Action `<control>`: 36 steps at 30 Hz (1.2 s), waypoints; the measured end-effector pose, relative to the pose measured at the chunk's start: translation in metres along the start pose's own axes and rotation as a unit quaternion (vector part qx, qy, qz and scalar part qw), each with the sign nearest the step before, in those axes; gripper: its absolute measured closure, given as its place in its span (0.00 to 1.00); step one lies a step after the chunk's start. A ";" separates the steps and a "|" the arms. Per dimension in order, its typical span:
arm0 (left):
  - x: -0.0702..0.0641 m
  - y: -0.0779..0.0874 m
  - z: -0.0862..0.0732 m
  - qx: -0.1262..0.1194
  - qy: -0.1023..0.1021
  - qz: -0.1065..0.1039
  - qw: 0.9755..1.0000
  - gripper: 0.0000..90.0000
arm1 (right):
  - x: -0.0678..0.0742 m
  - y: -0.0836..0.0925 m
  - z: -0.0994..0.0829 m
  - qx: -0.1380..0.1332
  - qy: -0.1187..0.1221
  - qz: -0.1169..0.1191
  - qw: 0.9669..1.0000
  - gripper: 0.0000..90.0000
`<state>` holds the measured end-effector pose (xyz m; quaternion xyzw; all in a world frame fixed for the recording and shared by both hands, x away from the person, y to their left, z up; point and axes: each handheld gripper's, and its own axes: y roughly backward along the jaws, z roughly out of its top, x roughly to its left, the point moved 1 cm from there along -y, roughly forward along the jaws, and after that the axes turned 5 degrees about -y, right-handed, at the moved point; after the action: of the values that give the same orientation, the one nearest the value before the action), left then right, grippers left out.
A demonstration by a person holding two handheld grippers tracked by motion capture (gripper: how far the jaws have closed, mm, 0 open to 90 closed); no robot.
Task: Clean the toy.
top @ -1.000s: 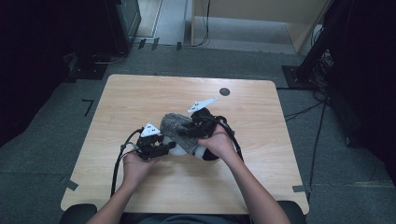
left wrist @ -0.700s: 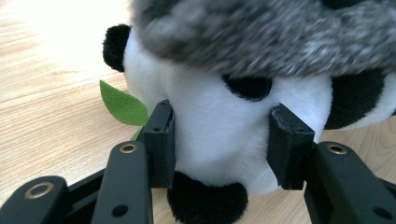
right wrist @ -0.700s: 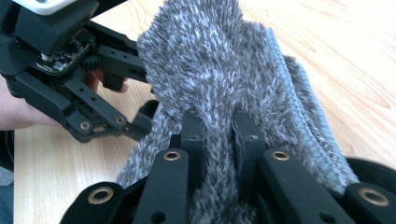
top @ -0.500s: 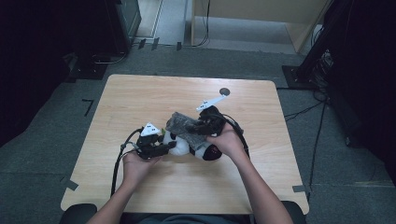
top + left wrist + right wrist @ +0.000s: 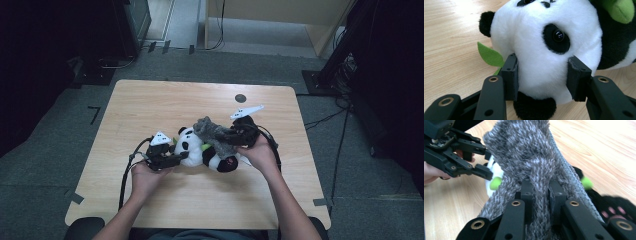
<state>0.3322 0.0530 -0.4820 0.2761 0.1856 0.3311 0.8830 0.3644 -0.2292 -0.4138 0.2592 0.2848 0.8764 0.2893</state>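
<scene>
Setup: a person sat at a wooden counter [image 5: 150, 110] with a gripper in each hand, both working on one soft toy near the middle of the top.

Panda: the plush panda [image 5: 200, 150] lay on its side on the counter, white head toward the person's left, black legs and a dark paw with pink pads toward the right. In the left gripper view its face [image 5: 544, 45] was pretty much right up against the camera, black eye patch and shiny eye clear, with a green felt leaf [image 5: 489, 55] sticking out beside the head.

Left gripper: the left gripper [image 5: 172, 159] was clamped on the panda's head, one black pad pressed into the white fur on each side [image 5: 510, 72], so partly closed around it, not slack.

Grey knit thing: a fuzzy grey knitted piece [image 5: 212, 131], looked like a sock or a small sweater, hard to tell which, was draped over the panda's middle and lifted up off it.

Right gripper: the right gripper [image 5: 235, 134] had just been closing and sat pinched tight on a fold of that grey knit [image 5: 541, 192], jaws nearly together with the fabric bunched between them.

Other bits: a small dark round spot [image 5: 241, 98] sat on the counter farther back, well apart from the toy.
</scene>
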 end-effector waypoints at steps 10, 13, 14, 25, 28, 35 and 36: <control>0.001 0.000 0.001 0.003 0.000 -0.003 1.000 0.57 | -0.012 0.023 -0.032 -0.015 -0.029 -0.023 0.999 0.87; 0.001 0.000 0.001 0.004 0.000 -0.003 1.000 0.57 | -0.018 0.029 -0.045 -0.016 -0.036 -0.031 0.999 0.87; 0.001 0.000 0.001 0.004 0.000 -0.004 1.000 0.57 | -0.020 0.031 -0.049 -0.016 -0.043 -0.032 0.998 0.86; 0.005 -0.001 0.003 0.004 0.008 -0.013 1.000 0.57 | -0.039 0.029 -0.079 -0.033 -0.060 -0.031 0.997 0.86; 0.005 -0.001 0.004 0.005 0.007 -0.014 1.000 0.57 | -0.043 0.029 -0.083 -0.035 -0.070 -0.030 0.996 0.86; 0.006 -0.002 0.004 0.007 0.004 -0.015 1.000 0.57 | -0.046 0.039 -0.083 -0.034 -0.088 -0.020 0.995 0.88; 0.005 -0.002 0.004 0.006 0.005 -0.015 1.000 0.57 | -0.044 0.042 -0.081 -0.042 -0.085 -0.015 0.995 0.88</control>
<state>0.3393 0.0539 -0.4806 0.2769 0.1956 0.3180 0.8854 0.3297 -0.3143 -0.4560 0.3163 0.2254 0.8578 0.3365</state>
